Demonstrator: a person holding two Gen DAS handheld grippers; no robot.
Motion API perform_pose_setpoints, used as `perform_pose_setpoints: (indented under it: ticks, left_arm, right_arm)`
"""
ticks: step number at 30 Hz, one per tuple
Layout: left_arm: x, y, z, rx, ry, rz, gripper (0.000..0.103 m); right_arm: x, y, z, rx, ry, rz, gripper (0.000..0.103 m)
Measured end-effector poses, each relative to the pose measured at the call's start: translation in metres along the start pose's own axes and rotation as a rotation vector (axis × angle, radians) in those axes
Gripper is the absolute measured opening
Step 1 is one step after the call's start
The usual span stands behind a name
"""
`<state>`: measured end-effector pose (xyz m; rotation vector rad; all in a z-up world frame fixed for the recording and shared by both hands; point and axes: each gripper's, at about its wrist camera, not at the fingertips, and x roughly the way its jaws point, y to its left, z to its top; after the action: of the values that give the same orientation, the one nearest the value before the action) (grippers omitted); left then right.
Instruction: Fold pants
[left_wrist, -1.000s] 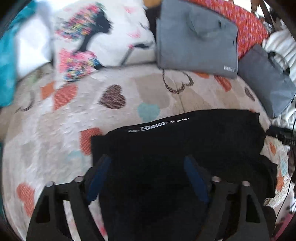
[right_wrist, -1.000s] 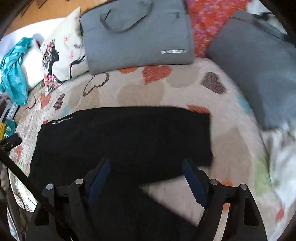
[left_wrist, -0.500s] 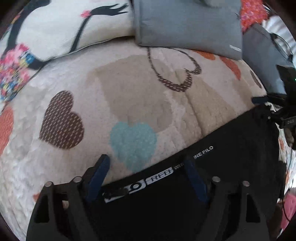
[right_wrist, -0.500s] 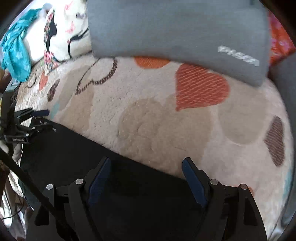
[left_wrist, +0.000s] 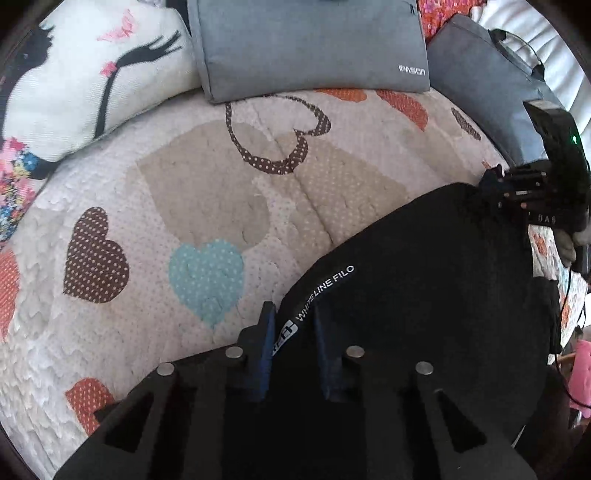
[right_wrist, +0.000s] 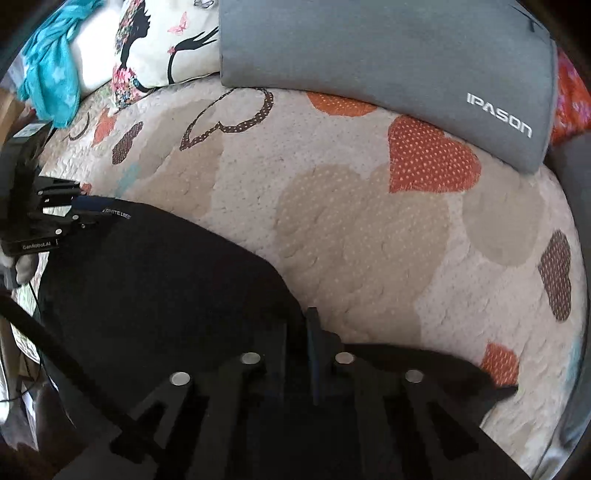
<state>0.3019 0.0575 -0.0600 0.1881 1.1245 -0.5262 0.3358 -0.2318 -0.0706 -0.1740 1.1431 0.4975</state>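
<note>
Black pants (left_wrist: 424, 280) with white "WHITE LINE FILO" lettering lie on a heart-patterned quilt (left_wrist: 207, 192). My left gripper (left_wrist: 293, 325) is shut on the pants' far left edge by the lettering. My right gripper (right_wrist: 297, 328) is shut on the pants' (right_wrist: 155, 280) far right edge. Each gripper shows in the other's view: the right gripper (left_wrist: 495, 188) at the pants' right corner, the left gripper (right_wrist: 88, 214) at the left corner.
A grey IPASON laptop bag (left_wrist: 314, 44) lies at the back of the quilt, a second grey bag (left_wrist: 487, 85) to its right. A white pillow with a black figure (left_wrist: 81, 85) is at the back left. A teal cloth (right_wrist: 51, 62) lies far left.
Both grippers have moved forward over the pants to the far edge and gone from open to shut on it. The far edge is now drawn up between them.
</note>
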Motion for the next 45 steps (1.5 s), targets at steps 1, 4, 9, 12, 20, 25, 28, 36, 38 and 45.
perform_pose_setpoints:
  ticks: [1,4,9,12,20,25,28,36,38,45]
  left_arm:
    - [-0.005,-0.002,-0.003,-0.002,-0.010,0.004,0.017]
    - [-0.025,-0.011,-0.012,-0.007,-0.042,0.011,0.016]
    - [-0.072,-0.029,-0.046,-0.017,-0.111,0.020,0.016]
    - [-0.100,-0.043,-0.076,-0.056,-0.160,0.010,0.016]
    - [-0.145,-0.082,-0.186,-0.228,-0.265,-0.064,0.018]
    - [-0.140,-0.097,-0.244,-0.269,-0.161,-0.014,0.020]
    - [-0.155,-0.089,-0.268,-0.317,-0.168,0.016,0.020]
    - [-0.201,-0.067,-0.306,-0.497,-0.263,0.072,0.033]
    - [-0.201,-0.068,-0.307,-0.504,-0.258,0.081,0.034]
    - [-0.190,-0.077,-0.285,-0.520,-0.243,0.078,0.036]
  right_arm:
    - [-0.002,0.002,-0.002,0.006,-0.005,0.000,0.009]
    - [-0.015,0.010,-0.007,0.031,-0.033,0.010,0.008]
    - [-0.051,0.030,-0.031,0.059,-0.081,0.030,0.008]
    - [-0.072,0.048,-0.056,0.068,-0.097,0.042,0.008]
    - [-0.097,0.105,-0.161,0.099,-0.060,0.112,0.007]
    - [-0.085,0.123,-0.223,0.138,0.040,0.117,0.008]
    - [-0.091,0.125,-0.244,0.152,0.034,0.070,0.019]
    - [-0.156,0.063,-0.272,0.371,-0.157,-0.106,0.057]
    - [-0.161,0.045,-0.278,0.419,-0.170,-0.150,0.057]
    - [-0.125,0.007,-0.283,0.564,-0.132,-0.123,0.053]
